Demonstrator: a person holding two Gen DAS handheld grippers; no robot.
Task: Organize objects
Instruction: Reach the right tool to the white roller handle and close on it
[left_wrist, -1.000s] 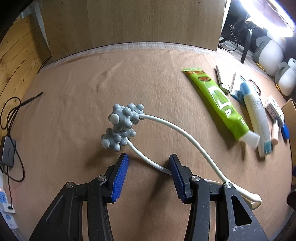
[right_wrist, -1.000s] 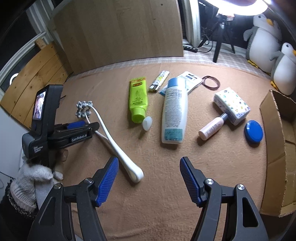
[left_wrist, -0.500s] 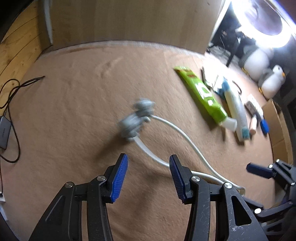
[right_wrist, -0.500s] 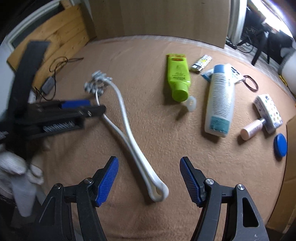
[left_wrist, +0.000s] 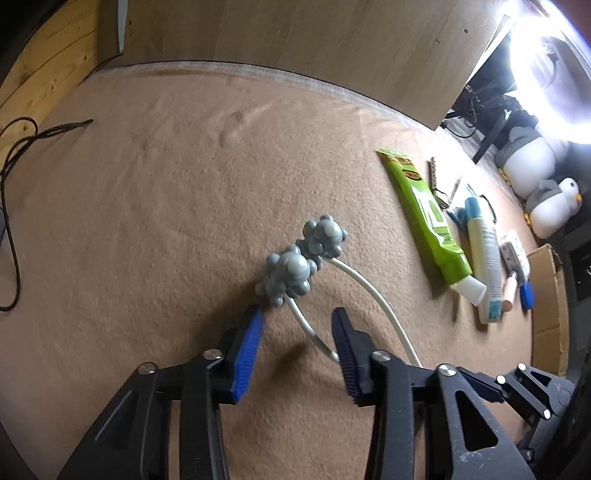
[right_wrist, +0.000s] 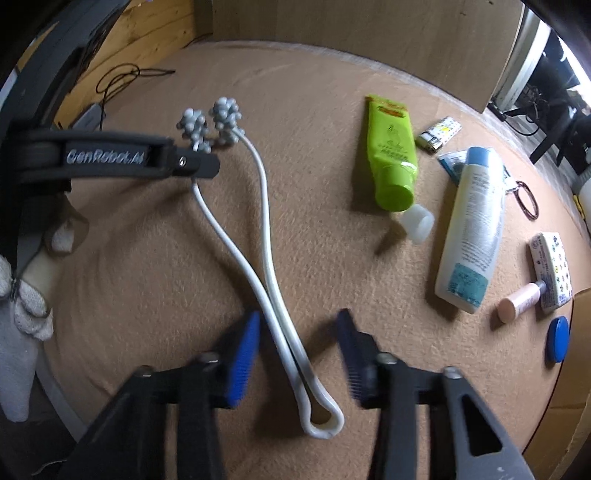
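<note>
Left wrist view: the left gripper (left_wrist: 297, 334) straddles one white arm of the neck massager (left_wrist: 295, 266) just behind its grey knobbed heads. The jaws are closing and the pads are not yet pressing on it.

Right wrist view: the right gripper (right_wrist: 297, 345) brackets the massager's paired white arms near the looped handle end, on the tan mat (right_wrist: 332, 258). Jaws closing, no contact seen. The green tube (right_wrist: 392, 147) and white bottle (right_wrist: 472, 229) lie well apart.

Risk, as judged — the thin, springy arms may slip a pad, or uneven lifting may twist the massager free.
</note>
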